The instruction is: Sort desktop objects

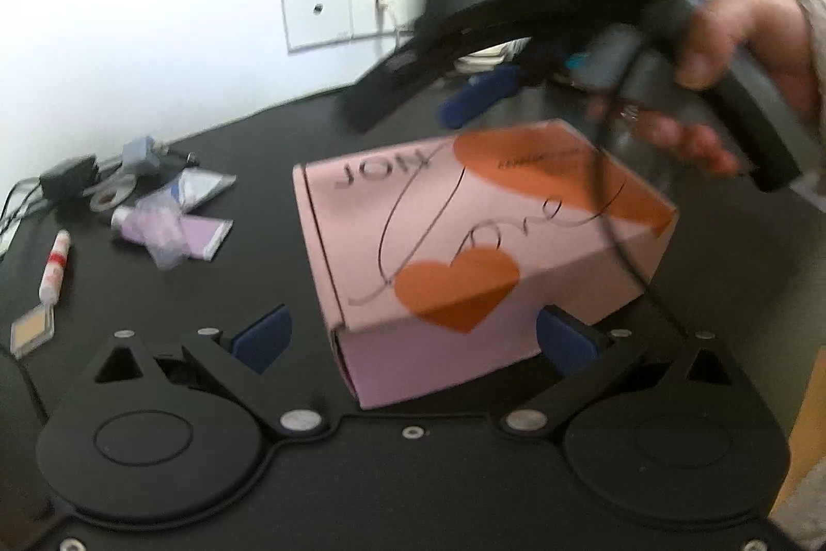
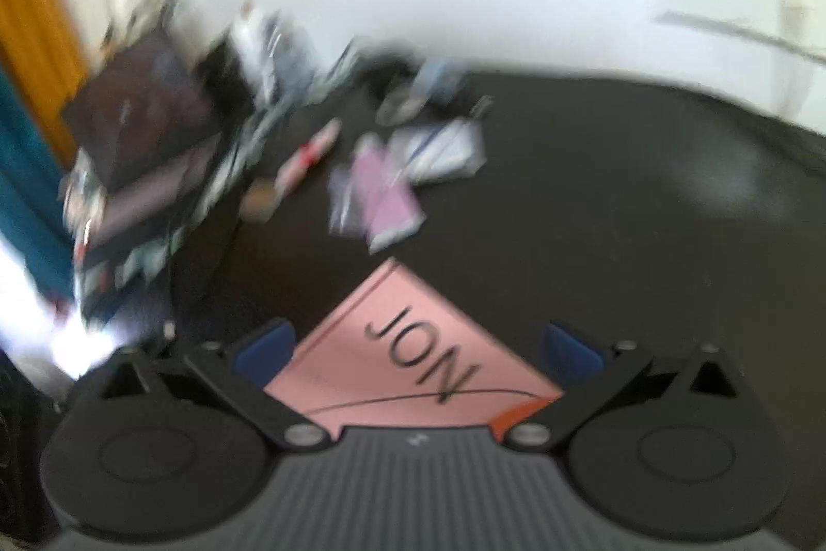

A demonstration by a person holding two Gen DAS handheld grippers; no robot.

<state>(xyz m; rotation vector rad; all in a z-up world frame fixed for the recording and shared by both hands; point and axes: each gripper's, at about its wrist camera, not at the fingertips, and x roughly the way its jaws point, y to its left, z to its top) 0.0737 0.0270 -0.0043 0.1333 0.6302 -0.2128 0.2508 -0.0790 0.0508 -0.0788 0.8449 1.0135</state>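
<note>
Desk (image 1: 217, 386): black, carries everything.
Pink box (image 1: 464, 241): closed, on desk, centre.
Left claw (image 1: 413, 339): fingers apart, flanking box's near corner.
Right claw (image 2: 418, 352): fingers apart, above box's corner.
Lilac tube (image 1: 170, 228): left of box, among small items.

Pink box (image 1: 464, 241), orange hearts
</note>
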